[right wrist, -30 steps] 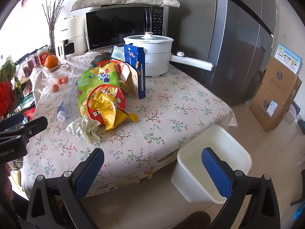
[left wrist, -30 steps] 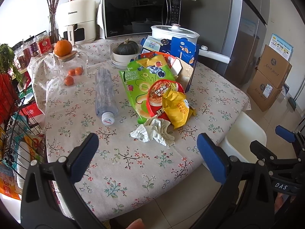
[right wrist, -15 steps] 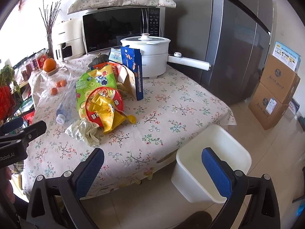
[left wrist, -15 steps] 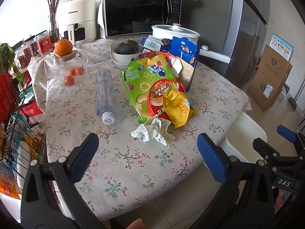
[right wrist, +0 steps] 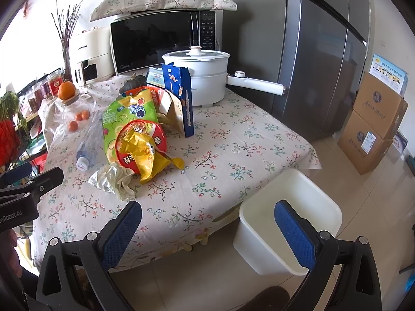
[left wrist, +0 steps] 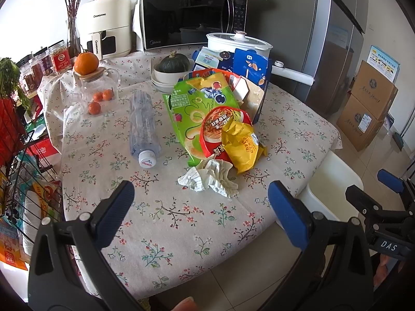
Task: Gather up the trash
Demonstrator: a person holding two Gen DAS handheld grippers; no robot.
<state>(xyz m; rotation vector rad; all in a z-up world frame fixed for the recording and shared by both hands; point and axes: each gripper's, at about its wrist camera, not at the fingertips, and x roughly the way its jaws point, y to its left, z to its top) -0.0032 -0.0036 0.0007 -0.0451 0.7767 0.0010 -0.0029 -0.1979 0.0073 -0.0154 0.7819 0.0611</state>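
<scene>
We find the left gripper [left wrist: 201, 212] with its blue-padded jaws spread wide and holding nothing, poised over the near edge of the floral tablecloth [left wrist: 160, 223]. Just ahead of it, between the fingers in the left wrist view, lies a crumpled paper wad [left wrist: 208, 177]. Beyond the wad and touching it sit a yellow wrapper [left wrist: 241, 145], a red noodle-cup lid [left wrist: 220, 127] and a green snack bag [left wrist: 197, 106]. Ahead and to its left a plastic bottle [left wrist: 144, 127] lies on its side, cap toward us.

We find the right gripper [right wrist: 207, 223] likewise spread and empty. The white bin [right wrist: 290, 220] stands on the floor beside the table, just ahead of its right finger.
</scene>
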